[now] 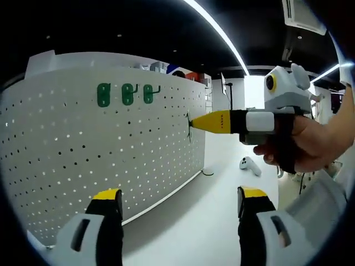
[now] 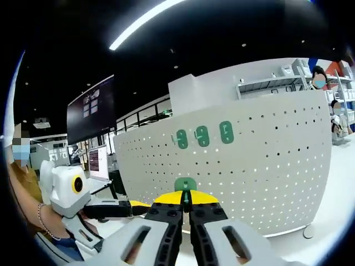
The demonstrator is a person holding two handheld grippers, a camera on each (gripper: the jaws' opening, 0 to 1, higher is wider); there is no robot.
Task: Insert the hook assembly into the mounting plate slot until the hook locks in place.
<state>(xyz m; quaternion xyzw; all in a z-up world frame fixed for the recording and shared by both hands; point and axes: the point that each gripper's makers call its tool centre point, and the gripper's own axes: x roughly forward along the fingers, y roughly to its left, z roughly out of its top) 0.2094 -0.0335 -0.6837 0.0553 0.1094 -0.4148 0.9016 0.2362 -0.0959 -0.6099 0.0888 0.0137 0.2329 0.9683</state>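
A white perforated mounting plate [image 1: 111,149] stands upright on the table. Three green hooks [image 1: 126,94] hang in a row near its top. In the left gripper view, the right gripper [image 1: 194,123] reaches in from the right, its yellow-tipped jaws shut on a dark hook assembly [image 1: 189,124] that touches the plate's face. In the right gripper view, the right gripper [image 2: 186,202] is shut on the green hook assembly [image 2: 185,184], pressed to the plate [image 2: 260,160] below the three hooks [image 2: 202,136]. My left gripper [image 1: 180,199] is open, holds nothing and stands back from the plate; it shows at the left [image 2: 136,208].
The white table [image 1: 222,221] runs along the plate's foot. A small white device [image 1: 249,165] and a cable loop [image 1: 207,173] lie on it further back. A dark monitor [image 2: 91,111] and a person [image 2: 25,183] are at the left; shelves [image 2: 277,83] stand behind the plate.
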